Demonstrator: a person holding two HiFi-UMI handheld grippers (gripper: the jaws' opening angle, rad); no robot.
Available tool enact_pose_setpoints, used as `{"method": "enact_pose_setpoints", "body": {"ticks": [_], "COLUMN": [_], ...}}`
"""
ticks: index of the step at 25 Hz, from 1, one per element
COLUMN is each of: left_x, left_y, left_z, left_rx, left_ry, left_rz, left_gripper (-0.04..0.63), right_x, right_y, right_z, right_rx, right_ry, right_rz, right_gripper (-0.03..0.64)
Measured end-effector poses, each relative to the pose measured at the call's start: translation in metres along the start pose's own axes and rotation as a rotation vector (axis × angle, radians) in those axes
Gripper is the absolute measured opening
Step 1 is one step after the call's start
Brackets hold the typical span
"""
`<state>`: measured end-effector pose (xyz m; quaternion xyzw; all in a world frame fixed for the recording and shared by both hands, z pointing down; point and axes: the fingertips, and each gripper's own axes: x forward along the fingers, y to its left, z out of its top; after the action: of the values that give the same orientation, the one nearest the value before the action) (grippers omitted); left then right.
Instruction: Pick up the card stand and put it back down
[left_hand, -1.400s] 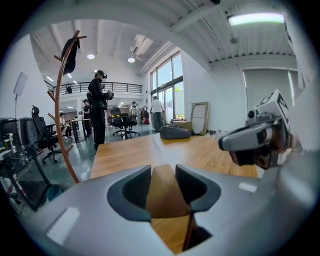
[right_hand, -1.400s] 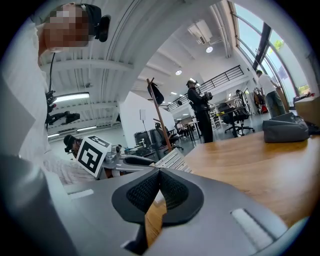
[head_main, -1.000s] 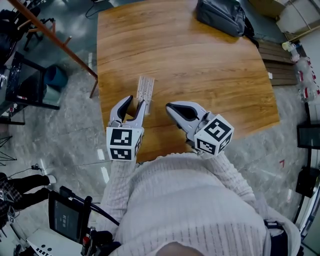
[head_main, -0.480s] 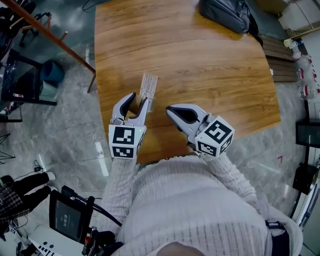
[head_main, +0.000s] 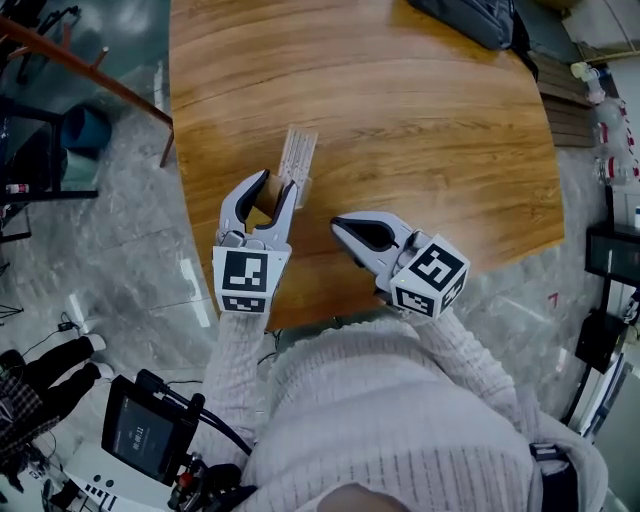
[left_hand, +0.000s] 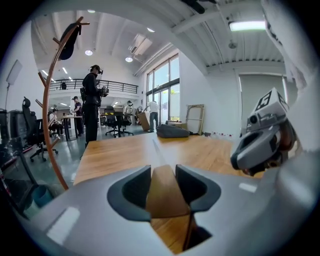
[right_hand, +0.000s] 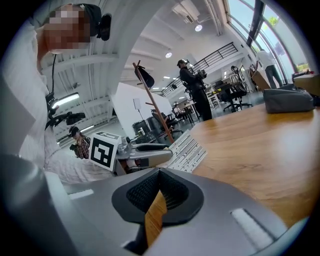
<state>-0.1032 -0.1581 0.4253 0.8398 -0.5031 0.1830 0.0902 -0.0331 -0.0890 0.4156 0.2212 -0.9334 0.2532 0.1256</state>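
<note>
- The counter (head_main: 420, 130) fills the head view. Only the gripper views show the office beyond it, where a person (left_hand: 92, 102) stands.
- A bag (head_main: 480, 20) lies at the counter's far edge.
- The left hand-held gripper (head_main: 277, 182) holds its jaws apart, and its own view shows only bare wood between them.
- The right hand-held gripper (head_main: 338, 224) is closed on nothing, its tips together.
- The card stand (head_main: 297, 158) sits on the counter just beyond the left jaws. The right gripper view shows its ribbed face.

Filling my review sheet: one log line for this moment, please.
left gripper: open, empty | right gripper: shut, empty | card stand: on table, ungripped
</note>
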Motion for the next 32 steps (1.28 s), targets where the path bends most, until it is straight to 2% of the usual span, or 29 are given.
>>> {"method": "enact_pose_setpoints", "body": {"ticks": [7, 12, 18, 22, 26, 32], "left_x": [0.019, 0.014, -0.001, -0.013, -0.024, -0.029], "left_y": [0.002, -0.002, -0.011, -0.02, -0.021, -0.024], "left_z": [-0.005, -0.007, -0.014, -0.027, -0.047, -0.053], "left_rx": [0.033, 0.037, 0.012, 0.03, -0.025, -0.026], "left_ry": [-0.022, -0.051, -0.039, -0.015, 0.007, 0.004], "left_rz": [0.019, 0.019, 0.027, 0.041, 0.041, 0.031], "left_gripper": [0.157, 0.156, 0.156, 0.156, 0.156, 0.156], "right_x": [0.002, 0.001, -0.001, -0.002, 0.002, 0.005], "right_y": [-0.004, -0.007, -0.009, -0.005, -0.002, 0.001], "right_z": [-0.017, -0.018, -0.017, -0.02, -0.022, -0.026], "right_rx": [0.055, 0.054, 0.052, 0.051, 0.049, 0.048], "right_ry": [0.032, 0.037, 0.036, 0.032, 0.032, 0.04], "right_rz": [-0.001, -0.004, -0.002, 0.007, 0.013, 0.01], "right_gripper": [-0.003, -0.003, -0.003, -0.003, -0.003, -0.003]}}
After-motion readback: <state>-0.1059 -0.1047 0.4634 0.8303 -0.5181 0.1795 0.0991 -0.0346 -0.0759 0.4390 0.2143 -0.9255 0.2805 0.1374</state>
